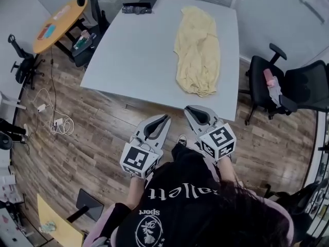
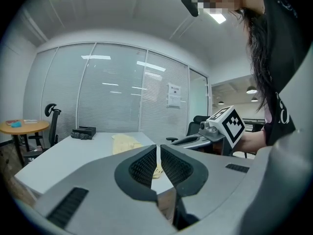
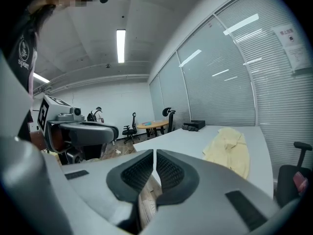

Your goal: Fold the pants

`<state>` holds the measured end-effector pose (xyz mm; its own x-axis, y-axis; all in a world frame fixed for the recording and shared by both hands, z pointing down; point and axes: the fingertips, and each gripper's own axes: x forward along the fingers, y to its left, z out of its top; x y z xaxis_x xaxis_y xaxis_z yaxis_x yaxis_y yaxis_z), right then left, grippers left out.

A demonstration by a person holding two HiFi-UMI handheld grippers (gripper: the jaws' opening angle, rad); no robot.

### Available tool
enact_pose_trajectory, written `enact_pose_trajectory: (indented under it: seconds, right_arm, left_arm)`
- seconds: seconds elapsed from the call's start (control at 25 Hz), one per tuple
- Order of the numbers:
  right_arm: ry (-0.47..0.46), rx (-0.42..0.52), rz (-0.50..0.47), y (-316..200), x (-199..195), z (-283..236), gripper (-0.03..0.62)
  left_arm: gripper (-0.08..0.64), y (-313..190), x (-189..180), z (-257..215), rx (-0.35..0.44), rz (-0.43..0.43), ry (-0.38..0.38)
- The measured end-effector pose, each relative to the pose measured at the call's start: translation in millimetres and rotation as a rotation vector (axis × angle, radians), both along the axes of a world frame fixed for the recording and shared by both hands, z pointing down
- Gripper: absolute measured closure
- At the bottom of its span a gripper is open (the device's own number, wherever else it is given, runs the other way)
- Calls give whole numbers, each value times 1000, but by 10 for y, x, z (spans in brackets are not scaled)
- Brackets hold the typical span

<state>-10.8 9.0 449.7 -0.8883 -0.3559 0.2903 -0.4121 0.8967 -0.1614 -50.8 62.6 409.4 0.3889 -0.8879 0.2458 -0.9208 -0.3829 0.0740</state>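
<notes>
Cables (image 1: 55,121) lie coiled on the wooden floor at the far left, below a round wooden table (image 1: 56,20). Next comes the left gripper (image 1: 163,120), held over the floor just short of the white surface (image 1: 139,50). Its 2 jaws are closed together with nothing between them. A black box (image 1: 140,4) sits at the far edge of the surface. The yellow pants (image 1: 198,50) lie rumpled on the right part of the surface, running from the far side to the near edge, well apart from the box. The right gripper (image 1: 191,110) is beside the left one, just before the near edge below the pants, its 2 jaws likewise closed and empty. A black office chair (image 1: 267,84) stands at the right.
</notes>
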Motion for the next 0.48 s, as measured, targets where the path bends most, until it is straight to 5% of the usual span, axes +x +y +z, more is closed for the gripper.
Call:
enact_pose_trajectory:
  seconds: [0.48]
  right_arm:
    - [15, -25, -28, -705, -285, 110, 558]
  left_arm:
    - [515, -740, -229, 66, -35, 2, -41]
